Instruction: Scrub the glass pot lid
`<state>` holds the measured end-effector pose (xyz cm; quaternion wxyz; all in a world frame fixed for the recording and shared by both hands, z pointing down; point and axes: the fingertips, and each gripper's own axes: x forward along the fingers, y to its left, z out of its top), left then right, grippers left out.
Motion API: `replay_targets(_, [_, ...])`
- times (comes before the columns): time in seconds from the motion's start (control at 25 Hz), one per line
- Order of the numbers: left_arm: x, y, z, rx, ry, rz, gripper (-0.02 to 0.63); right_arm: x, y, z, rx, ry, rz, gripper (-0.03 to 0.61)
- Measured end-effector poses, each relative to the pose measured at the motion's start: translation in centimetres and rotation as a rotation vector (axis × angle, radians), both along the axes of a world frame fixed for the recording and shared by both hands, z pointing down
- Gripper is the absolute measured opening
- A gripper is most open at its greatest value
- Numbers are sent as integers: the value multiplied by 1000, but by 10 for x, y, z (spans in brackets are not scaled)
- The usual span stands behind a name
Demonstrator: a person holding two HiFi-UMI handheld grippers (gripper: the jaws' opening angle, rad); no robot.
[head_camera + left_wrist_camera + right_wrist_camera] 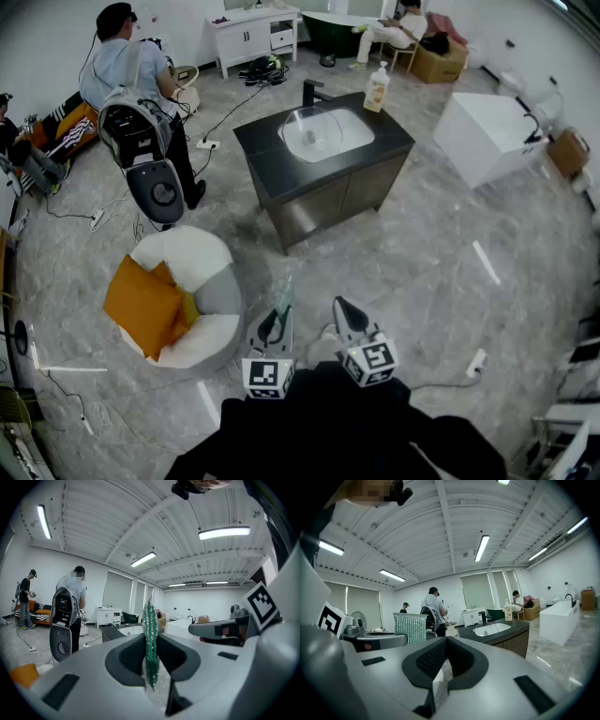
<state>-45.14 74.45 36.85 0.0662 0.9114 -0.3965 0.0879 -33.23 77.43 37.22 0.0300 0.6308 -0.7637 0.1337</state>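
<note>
The glass pot lid (316,127) lies over the white basin of a dark sink counter (281,173) far ahead, with a soap bottle (377,87) and black faucet (310,91) beside it. Both grippers are held close to my body, well short of the counter. My left gripper (279,314) is shut on a green glittery scrub pad (284,293), which stands upright between the jaws (150,634). My right gripper (339,306) is shut with nothing between its jaws (446,640). In the right gripper view the basin (492,629) shows ahead and the scrub pad (410,627) at the left.
A white round seat with orange cushions (178,291) stands at my left. A person wearing a backpack rig (131,75) stands at the back left amid floor cables. A white tub (486,133) sits at the right, a white cabinet (253,36) and a seated person (398,28) behind.
</note>
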Motion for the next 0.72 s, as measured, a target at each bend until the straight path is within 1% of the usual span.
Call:
replay_targets(0.12, [10,-16,0,7,2,-10,66,12,-15,-1,13,-2,-2,3])
replay_targets(0.24, [25,-31,-6,-20,32,-34,66,28,-32,-7,36,-11,1,3])
replay_targets(0.32, [39,-44,-8,-30,38,-42,66,41,-47,-9,42,-22,-1,3])
replay_targets(0.48, [68,-72,-7,-24,30,-46,66,66,-79,-8,44,-32,-20,3])
replay_targets(0.56, [82,-88,-6,-12,12,-47,66,79,-96,-10,47,-27,-27,3])
replay_targets(0.72, [119,-116,-5,-5,-18,-48,66,110,-123,-14,62,-53,-61,3])
